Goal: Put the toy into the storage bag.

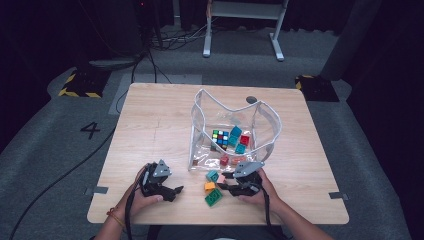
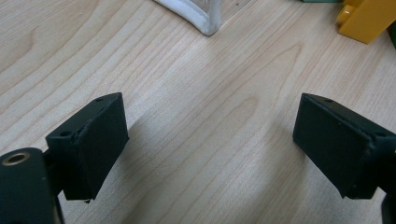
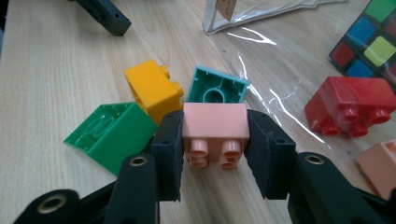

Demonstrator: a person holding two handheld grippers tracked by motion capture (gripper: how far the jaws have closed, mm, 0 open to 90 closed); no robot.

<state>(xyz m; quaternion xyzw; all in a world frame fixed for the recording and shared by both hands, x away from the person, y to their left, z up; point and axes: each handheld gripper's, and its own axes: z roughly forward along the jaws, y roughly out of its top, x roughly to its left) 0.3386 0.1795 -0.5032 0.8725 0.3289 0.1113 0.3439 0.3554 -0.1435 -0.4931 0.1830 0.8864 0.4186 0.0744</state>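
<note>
In the right gripper view my right gripper (image 3: 215,137) is shut on a pink brick (image 3: 214,120), its pads pressing both sides and the studs facing the camera. Just beyond lie a teal brick (image 3: 217,88), a yellow brick (image 3: 152,86) and a green brick (image 3: 112,133) on the wood. From above, the right gripper (image 1: 225,186) sits at the near mouth of a clear plastic bag (image 1: 197,107). My left gripper (image 1: 172,192) rests near the table's front edge; its jaws (image 2: 210,135) stand open over bare wood with nothing between them.
The bag holds a colour puzzle cube (image 1: 220,137), a red brick (image 3: 350,102), another pink brick (image 3: 380,165) and several teal and red bricks. The wooden table (image 1: 150,130) has free room on its left half. The bag's white edge (image 2: 201,18) lies ahead of the left gripper.
</note>
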